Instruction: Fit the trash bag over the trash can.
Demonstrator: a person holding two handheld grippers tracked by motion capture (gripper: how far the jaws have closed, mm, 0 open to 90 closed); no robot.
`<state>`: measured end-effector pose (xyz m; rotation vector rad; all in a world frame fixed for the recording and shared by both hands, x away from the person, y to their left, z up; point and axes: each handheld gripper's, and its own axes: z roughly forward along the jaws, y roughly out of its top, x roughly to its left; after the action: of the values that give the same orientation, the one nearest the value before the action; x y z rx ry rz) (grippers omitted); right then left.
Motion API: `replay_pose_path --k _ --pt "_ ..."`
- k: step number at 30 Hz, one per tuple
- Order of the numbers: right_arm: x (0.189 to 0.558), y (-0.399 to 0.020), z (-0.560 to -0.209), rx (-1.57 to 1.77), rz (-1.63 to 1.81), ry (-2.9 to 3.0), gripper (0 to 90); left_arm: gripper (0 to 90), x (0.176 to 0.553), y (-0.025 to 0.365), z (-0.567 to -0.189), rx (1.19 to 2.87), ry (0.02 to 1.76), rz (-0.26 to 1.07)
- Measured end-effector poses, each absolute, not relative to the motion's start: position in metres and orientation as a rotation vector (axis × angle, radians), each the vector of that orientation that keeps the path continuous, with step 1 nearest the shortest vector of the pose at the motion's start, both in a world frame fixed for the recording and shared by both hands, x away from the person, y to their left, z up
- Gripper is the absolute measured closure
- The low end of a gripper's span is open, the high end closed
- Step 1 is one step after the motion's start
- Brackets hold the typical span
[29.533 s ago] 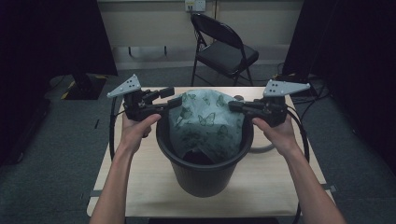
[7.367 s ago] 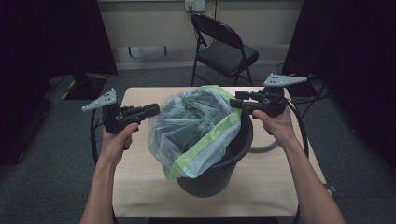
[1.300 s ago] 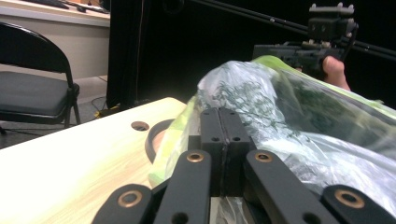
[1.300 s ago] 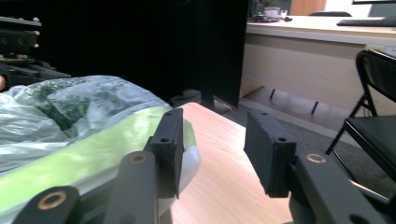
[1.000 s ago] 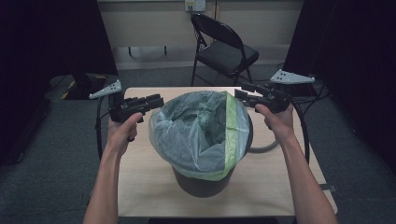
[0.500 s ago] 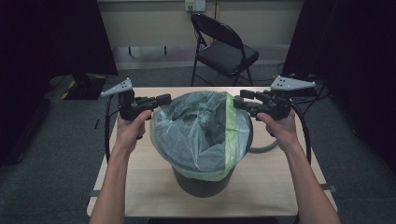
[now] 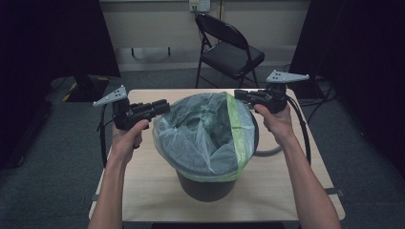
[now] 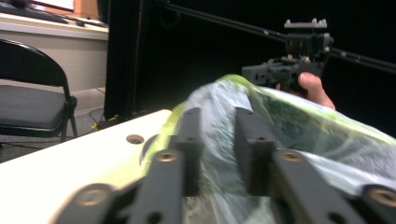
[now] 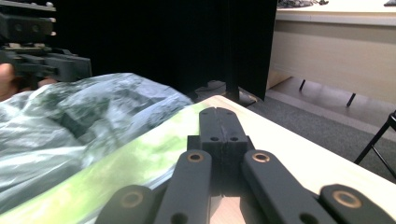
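Note:
A black bin [image 7: 205,183] stands mid-table, lined with a translucent bag [image 7: 205,129] whose green band [image 7: 239,133] hangs over the right rim. My left gripper [image 7: 160,106] sits at the bag's left edge. Its jaws have just been opening and stand apart in the left gripper view [image 8: 219,140], with bag plastic [image 8: 327,140] showing in the gap, unpinched. My right gripper [image 7: 239,94] is at the far right rim. Its jaws have just closed and meet tightly [image 9: 223,126]; the green band [image 9: 140,163] runs up to their tips and looks pinched there.
The pale wooden table [image 7: 286,191] has bare room in front of and beside the bin. A grey cable [image 7: 267,152] loops on it to the bin's right. A black folding chair [image 7: 229,52] stands behind the table, with dark curtains on both sides.
My right gripper has shifted a little left onto the bag's green rim and its jaws have shut. The left gripper's jaws now stand apart at the bag's left edge.

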<state>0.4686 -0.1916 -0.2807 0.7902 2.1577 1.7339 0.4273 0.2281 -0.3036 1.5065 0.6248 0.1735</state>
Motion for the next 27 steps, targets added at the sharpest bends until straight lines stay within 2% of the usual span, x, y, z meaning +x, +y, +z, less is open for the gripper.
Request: replay_pose_path --k 4,5,6,7,8,10,13,17,23,25,27 --pt "0.474 -0.190 -0.283 0.829 1.734 2.142 90.0 51.4 0.440 0.223 -0.301 1.513 0.651 0.156" --pt "0.472 -0.192 -0.282 0.812 1.753 2.133 89.3 54.1 0.442 0.220 -0.302 1.525 0.637 0.147" --pt "0.470 -0.193 -0.281 0.800 1.758 2.126 77.1 57.5 0.444 0.216 -0.302 1.543 0.629 0.146" --pt "0.465 -0.193 -0.278 0.791 1.772 2.128 69.7 65.3 0.444 0.213 -0.303 1.561 0.614 0.148" --pt "0.461 -0.194 -0.276 0.769 1.780 2.135 64.9 74.1 0.445 0.212 -0.304 1.568 0.614 0.156" --pt "0.450 -0.195 -0.273 0.732 1.753 2.163 56.2 79.6 0.442 0.212 -0.304 1.561 0.611 0.164" --pt "0.441 -0.199 -0.274 0.719 1.731 2.198 51.9 90.0 0.435 0.219 -0.302 1.559 0.609 0.181" --pt "0.436 -0.203 -0.277 0.724 1.721 2.204 54.2 90.0 0.425 0.227 -0.304 1.555 0.595 0.175" --pt "0.450 -0.193 -0.279 0.744 1.681 2.240 68.8 90.0 0.408 0.231 -0.305 1.551 0.550 0.158" --pt "0.457 -0.190 -0.278 0.746 1.675 2.247 76.8 90.0 0.405 0.233 -0.304 1.556 0.550 0.156" --pt "0.462 -0.187 -0.277 0.744 1.669 2.248 81.2 87.1 0.404 0.235 -0.303 1.542 0.550 0.173"
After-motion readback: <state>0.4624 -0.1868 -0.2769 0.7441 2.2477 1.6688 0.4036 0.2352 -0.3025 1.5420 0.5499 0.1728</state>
